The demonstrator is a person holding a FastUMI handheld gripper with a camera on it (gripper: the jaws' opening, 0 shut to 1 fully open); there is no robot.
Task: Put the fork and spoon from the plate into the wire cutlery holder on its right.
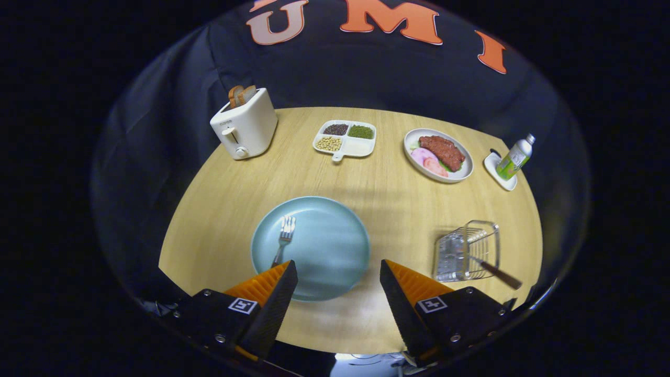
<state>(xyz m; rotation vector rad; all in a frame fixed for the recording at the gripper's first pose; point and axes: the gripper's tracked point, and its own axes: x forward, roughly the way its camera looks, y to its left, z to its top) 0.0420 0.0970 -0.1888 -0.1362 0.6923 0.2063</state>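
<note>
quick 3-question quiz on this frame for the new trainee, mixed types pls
1. True or false: the fork lies on the blue plate, just ahead of the left finger.
2. What already sits in the wire cutlery holder? A) a dark-handled utensil B) a bottle C) nothing
3. Fill in: the gripper is ___, holding nothing.

Key: 1 true; 2 A, the dark-handled utensil sticks out of the holder, its head too blurred to name; 3 open, fingers spread wide over the plate's near rim.
</note>
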